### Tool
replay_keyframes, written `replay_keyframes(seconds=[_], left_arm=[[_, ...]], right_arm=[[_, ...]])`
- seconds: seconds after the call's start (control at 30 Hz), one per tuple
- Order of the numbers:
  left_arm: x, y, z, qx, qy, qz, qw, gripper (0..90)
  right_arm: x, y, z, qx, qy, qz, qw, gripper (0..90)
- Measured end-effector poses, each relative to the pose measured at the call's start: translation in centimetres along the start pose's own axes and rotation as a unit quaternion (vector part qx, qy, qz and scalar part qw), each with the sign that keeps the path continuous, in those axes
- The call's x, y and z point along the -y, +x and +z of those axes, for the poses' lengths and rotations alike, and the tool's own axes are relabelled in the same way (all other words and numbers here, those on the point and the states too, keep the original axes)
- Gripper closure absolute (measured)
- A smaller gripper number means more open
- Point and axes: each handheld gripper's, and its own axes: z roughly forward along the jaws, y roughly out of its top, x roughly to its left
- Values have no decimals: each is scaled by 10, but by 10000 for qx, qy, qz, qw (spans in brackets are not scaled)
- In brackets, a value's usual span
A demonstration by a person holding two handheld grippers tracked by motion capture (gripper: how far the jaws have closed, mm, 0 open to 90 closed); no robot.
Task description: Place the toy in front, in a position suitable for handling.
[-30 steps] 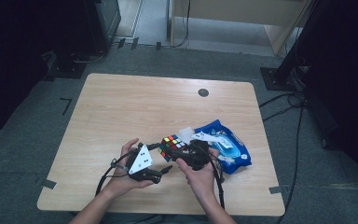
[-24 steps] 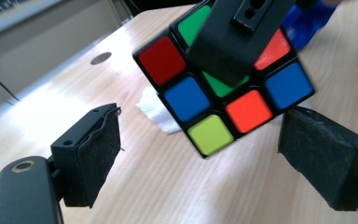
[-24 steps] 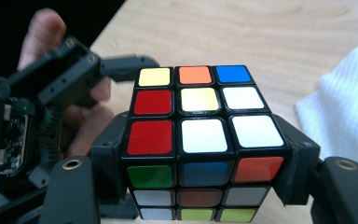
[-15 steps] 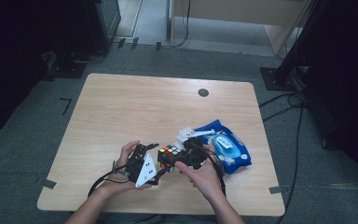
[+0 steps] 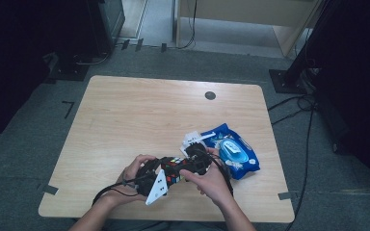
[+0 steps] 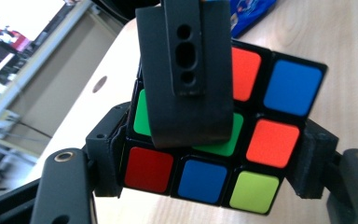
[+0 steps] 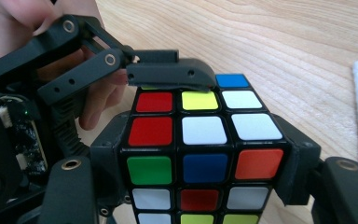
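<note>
Holding: two hands hold two black grippers, and both grippers pinch one puzzle cube over the near edge of the table.
Table (image 5: 125,120): big, light wood, with a small dark round spot (image 5: 210,95) near its far edge.
Floor (image 5: 24,144): grey carpet all around the table.
Wipes pack (image 5: 231,151): blue, lying flat on the table just to the right of the hands.
White paper (image 5: 192,138): a small piece that touches the left end of the blue pack.
Left hand (image 5: 134,169): wrapped around the left gripper, low on the table side near the person.
Right hand (image 5: 207,180): wrapped around the right gripper, right beside the left hand.
Left gripper (image 6: 209,158): its jaws have just been closing, and now they squeeze the lowest row of the cube from both sides, as the left gripper view shows. A white three-cornered plate (image 5: 157,186) sits on it in the high view.
Right gripper (image 7: 200,158): its jaws press on the cube's two sides, in the right gripper view.
Puzzle cube (image 5: 173,169): between the two grippers, held by both, with the table under it. It has red, blue, green, orange, white and yellow squares.
Cable (image 5: 107,192): black, and it runs from the left gripper toward the table's near edge.
</note>
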Motion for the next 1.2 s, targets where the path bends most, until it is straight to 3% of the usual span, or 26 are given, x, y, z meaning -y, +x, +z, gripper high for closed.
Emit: replay_keyframes(seconds=[0.1, 0.17, 0.27, 0.33, 0.43, 0.5, 0.6, 0.7, 0.77, 0.87, 1.03, 1.2], left_arm=[[1, 6, -1, 134, -42, -318, 9994, 345], [4, 11, -3, 184, -67, -513, 9985, 345], [9, 19, -4, 183, -100, -819, 9964, 345], [13, 25, -5, 187, -122, -1081, 9939, 346], [20, 32, -5, 174, -99, -1410, 9898, 346], [23, 36, -6, 188, -132, -1634, 9863, 345], [25, 42, -8, 182, -221, -1942, 9806, 346], [27, 48, -9, 220, -276, -2239, 9740, 346], [29, 52, -10, 297, -326, -2469, 9680, 345], [33, 57, -10, 378, -393, -2811, 9581, 346], [34, 61, -13, 421, -483, -2984, 9523, 345], [36, 63, -13, 436, -537, -3148, 9466, 345]], right_arm=[[-1, -4, -5, -215, -90, -32, 9997, 301], [-1, -7, -13, -340, -289, -76, 9990, 300], [-2, -13, -28, -653, -743, -55, 9951, 297], [-2, -21, -38, -639, -1171, -70, 9910, 325], [2, -39, -42, -266, -1463, 8, 9889, 407], [7, -52, -39, 37, -1491, 54, 9888, 460], [14, -64, -25, 835, -1307, -147, 9878, 519], [19, -68, -10, 1270, -1051, -448, 9853, 522], [21, -66, -1, 1538, -976, -669, 9810, 470], [23, -63, 10, 2066, -812, -887, 9710, 450], [28, -71, 20, 2201, -627, -797, 9702, 500], [30, -73, 19, 2389, -813, -646, 9655, 679]])
